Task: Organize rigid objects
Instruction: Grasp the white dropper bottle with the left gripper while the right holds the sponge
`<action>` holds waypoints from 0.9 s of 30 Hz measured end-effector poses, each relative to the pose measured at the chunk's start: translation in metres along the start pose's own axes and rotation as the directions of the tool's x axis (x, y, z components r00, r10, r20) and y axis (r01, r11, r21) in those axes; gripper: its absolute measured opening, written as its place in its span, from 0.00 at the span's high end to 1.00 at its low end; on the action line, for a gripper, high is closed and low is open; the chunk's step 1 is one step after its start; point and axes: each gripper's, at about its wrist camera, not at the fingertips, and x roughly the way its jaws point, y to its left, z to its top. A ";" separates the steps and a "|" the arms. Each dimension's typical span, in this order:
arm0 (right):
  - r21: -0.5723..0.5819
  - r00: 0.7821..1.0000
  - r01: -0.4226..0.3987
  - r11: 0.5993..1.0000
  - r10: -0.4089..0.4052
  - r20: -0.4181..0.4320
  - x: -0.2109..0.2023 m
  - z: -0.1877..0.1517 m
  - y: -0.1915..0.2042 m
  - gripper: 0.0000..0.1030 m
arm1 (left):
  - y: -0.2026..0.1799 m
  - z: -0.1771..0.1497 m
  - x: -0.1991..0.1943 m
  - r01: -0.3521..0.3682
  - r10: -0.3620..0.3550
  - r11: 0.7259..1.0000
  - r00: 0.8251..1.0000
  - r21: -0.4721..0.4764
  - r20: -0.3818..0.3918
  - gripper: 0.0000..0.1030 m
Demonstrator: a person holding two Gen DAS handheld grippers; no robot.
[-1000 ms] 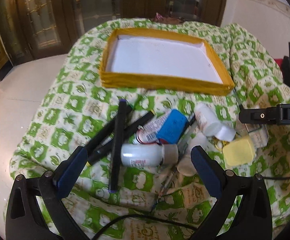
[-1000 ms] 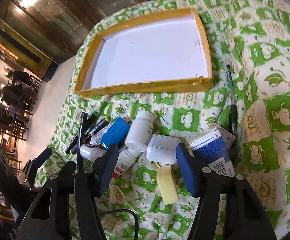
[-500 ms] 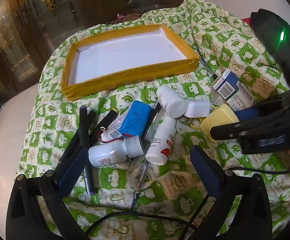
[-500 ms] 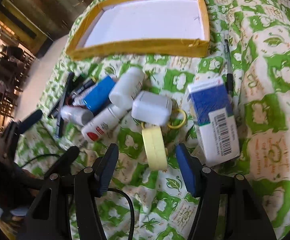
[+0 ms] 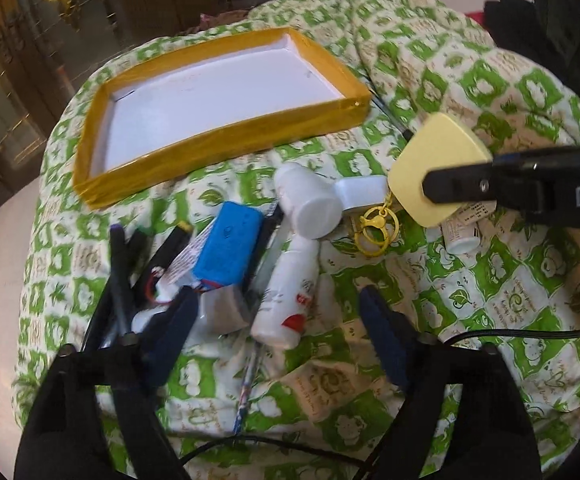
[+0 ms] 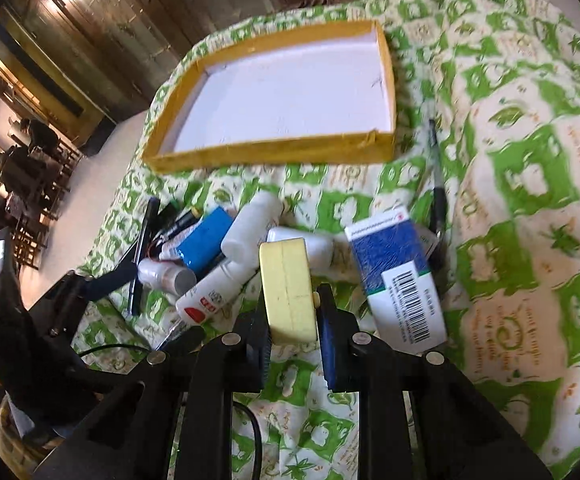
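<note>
My right gripper [image 6: 294, 320] is closing, and its pads press both flat sides of a pale yellow case [image 6: 288, 284]. In the left wrist view that yellow case [image 5: 430, 160] hangs above the cloth with a gold keyring [image 5: 376, 224] dangling from it. My left gripper [image 5: 276, 336] is also closing. The bottom end of a white bottle with a red mark [image 5: 286, 292] lies between its fingers, untouched. A small silver-capped bottle [image 5: 218, 312] sits by the left finger. The yellow-rimmed tray [image 5: 218, 136] with a white floor lies beyond.
A pile on the green patterned cloth holds a blue battery pack [image 5: 230, 244], a second white bottle [image 5: 306, 200], a small white box [image 5: 360, 192] and black pens [image 5: 120, 268]. A blue and white carton [image 6: 398, 276] and a pen [image 6: 436, 184] lie to the right.
The right gripper has shut on the yellow case and raised it off the cloth. The left gripper has moved in over the bottles, rolled, and its jaws have narrowed.
</note>
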 end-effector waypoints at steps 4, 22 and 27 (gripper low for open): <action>-0.032 0.998 0.033 0.999 -0.031 0.049 -0.004 0.002 0.005 0.82 | -0.004 0.004 0.014 0.013 -0.013 1.000 0.999 0.016 -0.045 0.59; -0.004 0.999 0.013 1.000 -0.013 0.040 0.000 -0.002 0.006 0.82 | -0.003 0.011 0.050 0.120 -0.129 0.991 0.979 -0.062 -0.156 0.68; 0.009 0.998 0.009 1.000 -0.010 0.055 -0.004 -0.001 0.003 0.82 | 0.003 0.008 0.037 0.154 -0.164 0.982 0.983 -0.110 -0.086 0.74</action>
